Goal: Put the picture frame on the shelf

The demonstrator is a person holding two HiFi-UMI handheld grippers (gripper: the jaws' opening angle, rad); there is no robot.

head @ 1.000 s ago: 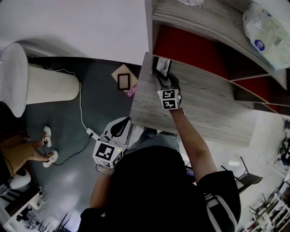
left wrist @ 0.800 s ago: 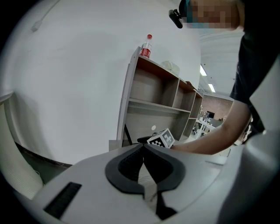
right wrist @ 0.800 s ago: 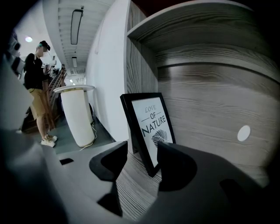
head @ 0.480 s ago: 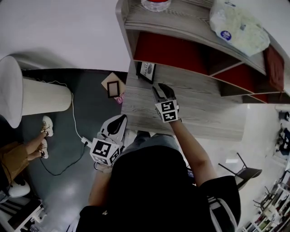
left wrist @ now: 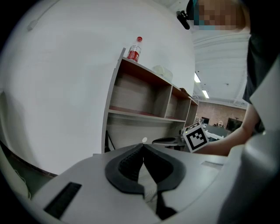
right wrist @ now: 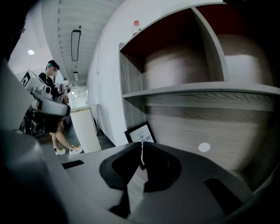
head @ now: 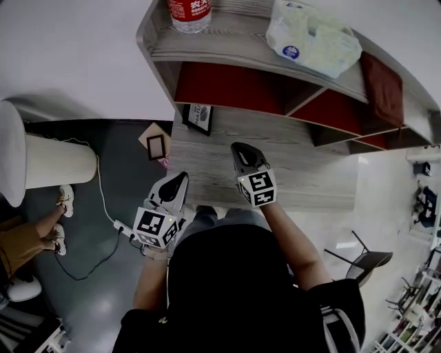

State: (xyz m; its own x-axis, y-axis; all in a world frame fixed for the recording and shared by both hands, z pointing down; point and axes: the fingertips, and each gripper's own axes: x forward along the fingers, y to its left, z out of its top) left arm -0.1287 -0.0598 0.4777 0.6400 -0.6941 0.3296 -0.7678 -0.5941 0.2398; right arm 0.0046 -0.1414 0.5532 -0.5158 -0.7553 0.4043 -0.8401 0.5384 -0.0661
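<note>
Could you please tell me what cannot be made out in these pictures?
Picture frame: in the right gripper view its lower edge hides behind the right gripper, whose jaws have just closed on nothing; in the head view its print is too small.
Bottle: head view, top cut off by the picture's upper edge.
Small frame on the floor: head view, too small to read.

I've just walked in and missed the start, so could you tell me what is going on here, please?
A person with a tool in each hand is putting a picture frame on a wooden shelf. The frame already stands propped up at the shelf's left end. The right tool hovers over the shelf, shut and empty, apart from the frame. The left tool is shut and empty too, held by the shelf's front edge.
</note>
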